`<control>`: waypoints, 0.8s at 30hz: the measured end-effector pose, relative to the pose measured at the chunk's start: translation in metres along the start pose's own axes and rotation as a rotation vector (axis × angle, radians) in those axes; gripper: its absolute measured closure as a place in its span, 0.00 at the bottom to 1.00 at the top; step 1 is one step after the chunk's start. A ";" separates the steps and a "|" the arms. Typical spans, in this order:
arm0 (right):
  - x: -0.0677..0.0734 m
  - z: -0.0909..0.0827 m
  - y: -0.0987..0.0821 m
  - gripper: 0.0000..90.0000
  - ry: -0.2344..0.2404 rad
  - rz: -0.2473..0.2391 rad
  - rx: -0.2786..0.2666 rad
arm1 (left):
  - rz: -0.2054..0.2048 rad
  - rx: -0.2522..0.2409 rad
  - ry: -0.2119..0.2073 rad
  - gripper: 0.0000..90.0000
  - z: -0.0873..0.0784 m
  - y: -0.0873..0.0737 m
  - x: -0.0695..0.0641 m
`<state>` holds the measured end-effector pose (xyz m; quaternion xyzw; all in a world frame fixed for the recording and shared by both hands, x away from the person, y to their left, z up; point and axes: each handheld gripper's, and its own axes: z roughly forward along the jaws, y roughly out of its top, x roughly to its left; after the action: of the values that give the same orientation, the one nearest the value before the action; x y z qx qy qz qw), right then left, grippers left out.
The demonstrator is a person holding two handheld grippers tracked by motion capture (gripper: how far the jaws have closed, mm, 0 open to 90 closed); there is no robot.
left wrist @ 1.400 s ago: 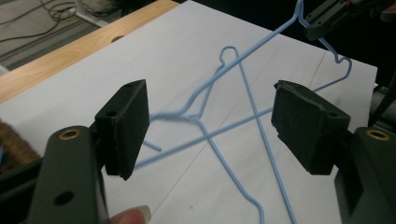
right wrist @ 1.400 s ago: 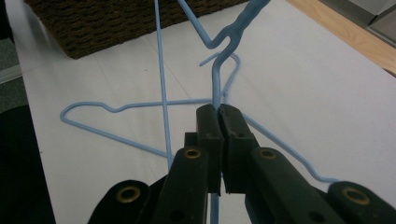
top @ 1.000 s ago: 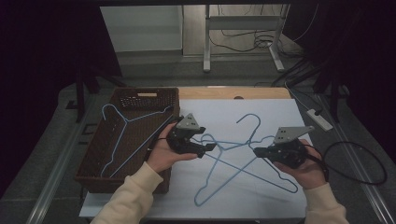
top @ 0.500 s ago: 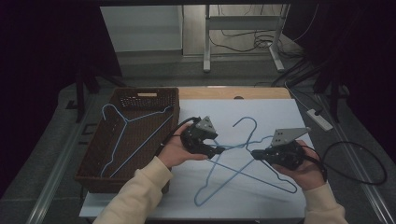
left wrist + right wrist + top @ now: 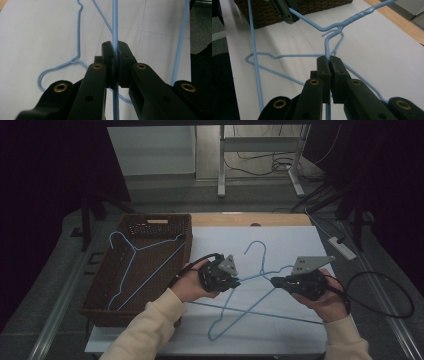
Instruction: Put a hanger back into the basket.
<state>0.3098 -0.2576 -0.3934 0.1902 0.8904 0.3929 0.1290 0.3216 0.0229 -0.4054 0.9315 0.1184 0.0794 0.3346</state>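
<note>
Now left gripper [image 5: 235, 282] fingers [image 5: 110, 62] just closed, clenched on blue wire of upper hanger [image 5: 260, 265], wire pinched between pads. Right gripper [image 5: 277, 281] fingers [image 5: 323, 70] clamped on same hanger's other shoulder wire, just below twisted neck. Hanger at frame centre, over white desk [image 5: 300, 245]. Second hanger [image 5: 250, 312] beneath, crossing it. Third hanger [image 5: 132, 265] in brown basket [image 5: 155, 222], left of frame.

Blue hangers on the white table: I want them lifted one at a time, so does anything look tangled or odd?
Yes. Two blue wire hangers lie crossed. The held hanger, clamped by the left tongs and right tongs, overlaps the lower hanger on the table.
</note>
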 end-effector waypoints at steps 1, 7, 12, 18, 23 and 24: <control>0.001 0.001 0.001 0.97 -0.004 -0.004 -0.016 | -0.004 -0.008 -0.001 0.96 -0.002 -0.001 0.000; 0.004 0.000 0.003 0.95 -0.015 -0.010 -0.059 | -0.040 -0.055 0.001 0.96 -0.014 -0.006 -0.003; 0.005 -0.007 0.004 0.84 -0.053 0.008 -0.150 | -0.072 -0.099 0.028 0.96 -0.027 -0.010 -0.006; 0.006 -0.019 0.001 0.58 -0.132 0.059 -0.257 | -0.142 -0.144 0.061 0.96 -0.038 -0.017 -0.003; 0.003 -0.021 -0.005 0.47 -0.178 0.095 -0.274 | -0.193 -0.186 0.115 0.96 -0.052 -0.022 -0.003; 0.002 -0.020 -0.007 0.47 -0.187 0.101 -0.270 | -0.202 -0.192 0.125 0.96 -0.055 -0.024 -0.002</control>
<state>0.2985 -0.2741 -0.3858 0.2515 0.8029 0.4955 0.2156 0.3033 0.0731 -0.3789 0.8718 0.2239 0.1141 0.4204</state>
